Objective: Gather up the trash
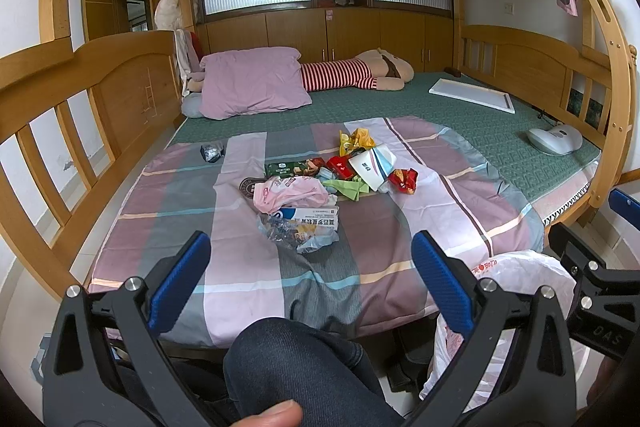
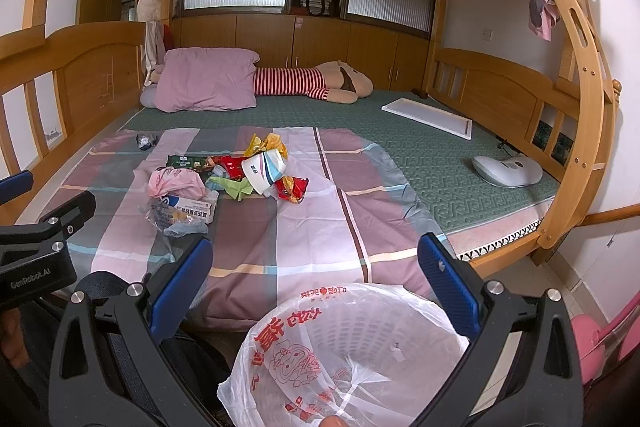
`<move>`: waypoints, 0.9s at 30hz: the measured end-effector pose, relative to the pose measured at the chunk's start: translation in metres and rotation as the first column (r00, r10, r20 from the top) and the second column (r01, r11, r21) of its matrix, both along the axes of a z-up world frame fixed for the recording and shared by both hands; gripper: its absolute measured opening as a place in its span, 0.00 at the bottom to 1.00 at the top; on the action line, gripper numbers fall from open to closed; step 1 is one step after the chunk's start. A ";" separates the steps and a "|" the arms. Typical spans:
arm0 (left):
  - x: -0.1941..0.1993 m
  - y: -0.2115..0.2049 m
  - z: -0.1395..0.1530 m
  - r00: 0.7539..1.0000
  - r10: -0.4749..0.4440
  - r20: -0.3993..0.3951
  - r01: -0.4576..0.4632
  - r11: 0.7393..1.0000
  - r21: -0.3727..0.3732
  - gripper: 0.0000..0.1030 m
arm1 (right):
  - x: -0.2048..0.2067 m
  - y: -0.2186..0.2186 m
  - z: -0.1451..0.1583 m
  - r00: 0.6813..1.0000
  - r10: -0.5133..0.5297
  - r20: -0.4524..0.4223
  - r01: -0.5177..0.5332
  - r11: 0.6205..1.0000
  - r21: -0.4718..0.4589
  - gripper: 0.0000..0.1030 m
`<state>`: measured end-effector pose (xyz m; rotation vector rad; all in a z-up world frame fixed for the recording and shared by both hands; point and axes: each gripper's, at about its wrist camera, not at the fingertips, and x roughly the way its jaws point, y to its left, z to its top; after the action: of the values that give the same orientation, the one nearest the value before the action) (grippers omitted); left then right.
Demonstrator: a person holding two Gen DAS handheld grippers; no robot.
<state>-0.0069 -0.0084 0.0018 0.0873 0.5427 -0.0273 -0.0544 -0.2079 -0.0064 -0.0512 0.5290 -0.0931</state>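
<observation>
A heap of trash lies on the checked sheet [image 1: 248, 267]: a clear crumpled wrapper [image 1: 298, 233], a white box [image 1: 316, 215], a pink bag [image 1: 290, 193], a green packet [image 1: 288, 169], a white paper cup [image 1: 372, 167], red wrappers [image 1: 404, 181] and a yellow wrapper [image 1: 356, 139]. A small silver wad [image 1: 212, 151] sits apart to the left. My left gripper [image 1: 310, 267] is open, short of the heap. My right gripper [image 2: 316, 275] is open above a bin lined with a white plastic bag [image 2: 344, 351]. The same heap [image 2: 224, 179] shows left of centre in the right wrist view.
A pink pillow [image 1: 252, 81] and a striped plush toy [image 1: 360, 73] lie at the bed's head. A white board [image 1: 472, 95] and a grey device [image 1: 554, 141] rest on the green mat. Wooden rails frame both sides. A person's knee [image 1: 296, 367] is below the left gripper.
</observation>
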 end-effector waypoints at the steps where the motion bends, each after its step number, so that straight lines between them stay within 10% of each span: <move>1: -0.001 -0.001 0.000 1.000 0.000 0.000 0.000 1.000 0.000 0.97 | 0.000 -0.001 -0.001 1.000 0.000 0.000 0.000 1.000 0.000 0.97; 27: -0.003 -0.001 -0.009 1.000 -0.002 -0.007 0.002 1.000 0.005 0.97 | -0.003 -0.005 -0.017 1.000 -0.002 -0.010 0.002 1.000 -0.001 0.97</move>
<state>-0.0101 -0.0093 -0.0072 0.0926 0.5499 -0.0287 -0.0578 -0.2126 -0.0239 -0.0524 0.5393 -0.0957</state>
